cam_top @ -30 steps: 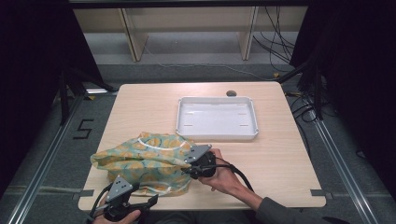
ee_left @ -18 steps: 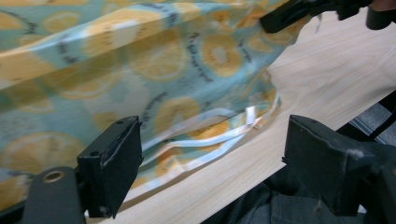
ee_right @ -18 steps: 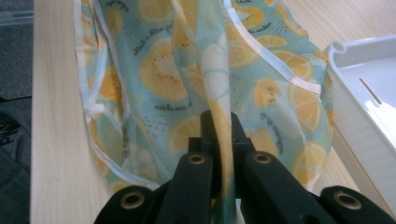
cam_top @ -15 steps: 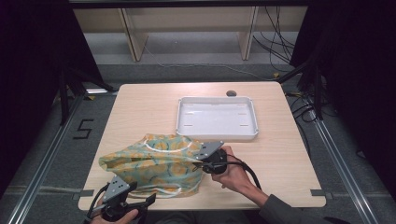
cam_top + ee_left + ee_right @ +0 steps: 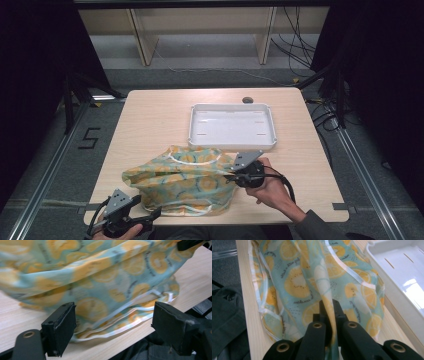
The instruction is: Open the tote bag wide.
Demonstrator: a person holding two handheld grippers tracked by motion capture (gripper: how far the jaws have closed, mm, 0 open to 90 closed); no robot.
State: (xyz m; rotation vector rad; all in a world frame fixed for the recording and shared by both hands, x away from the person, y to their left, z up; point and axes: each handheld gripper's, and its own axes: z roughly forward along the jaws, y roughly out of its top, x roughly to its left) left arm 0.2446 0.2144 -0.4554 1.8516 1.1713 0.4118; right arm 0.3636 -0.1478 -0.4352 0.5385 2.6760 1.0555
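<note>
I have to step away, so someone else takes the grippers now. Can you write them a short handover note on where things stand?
Right gripper: shut on a fold of the lemon-print cloth, holding it raised at the cloth's right side.
Left gripper: open, at the table's near edge, jaws either side of the cloth's white-trimmed hem, not gripping.
The cloth lies bunched on the near half of the table. The white tray sits beyond it with nothing in it.
Done: one grip taken on the cloth.
Left, probably: close the left gripper on the hem, then handle the cloth with both.

Thin printed cloth (image 5: 185, 177), glossy plastic tray (image 5: 232, 127), matt wooden table (image 5: 155, 117).
</note>
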